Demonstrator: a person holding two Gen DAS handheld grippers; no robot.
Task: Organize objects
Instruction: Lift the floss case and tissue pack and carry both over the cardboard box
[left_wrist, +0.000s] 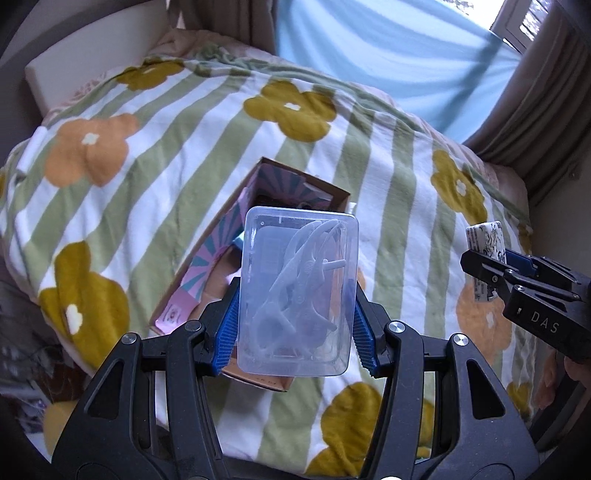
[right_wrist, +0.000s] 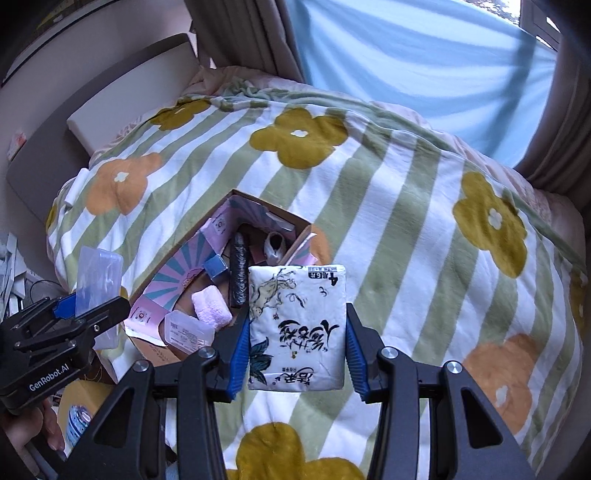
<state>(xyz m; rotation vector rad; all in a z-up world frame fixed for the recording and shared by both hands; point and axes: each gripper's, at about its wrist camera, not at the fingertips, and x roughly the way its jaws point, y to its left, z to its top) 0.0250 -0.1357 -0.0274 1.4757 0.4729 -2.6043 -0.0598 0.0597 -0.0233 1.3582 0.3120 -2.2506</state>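
Note:
My left gripper (left_wrist: 295, 317) is shut on a clear plastic case (left_wrist: 301, 291) with white tools inside, held above the open cardboard box (left_wrist: 221, 236) on the bed. My right gripper (right_wrist: 297, 332) is shut on a white tissue pack (right_wrist: 298, 326) with black lettering, held just right of the box (right_wrist: 192, 266). In the box lie a black roll (right_wrist: 239, 271), a pink cloth (right_wrist: 212, 308), a small blue box (right_wrist: 215, 268) and a small clear case (right_wrist: 188, 330). The right gripper with its pack (left_wrist: 485, 240) shows at the right of the left wrist view. The left gripper with its case (right_wrist: 98, 280) shows at the left of the right wrist view.
A striped blanket with flowers (right_wrist: 388, 192) covers the bed. A white headboard panel (left_wrist: 85, 62) stands at the far left, a light blue curtain (right_wrist: 406, 62) at the back. Clutter lies on the floor (right_wrist: 14, 266) beside the bed's left edge.

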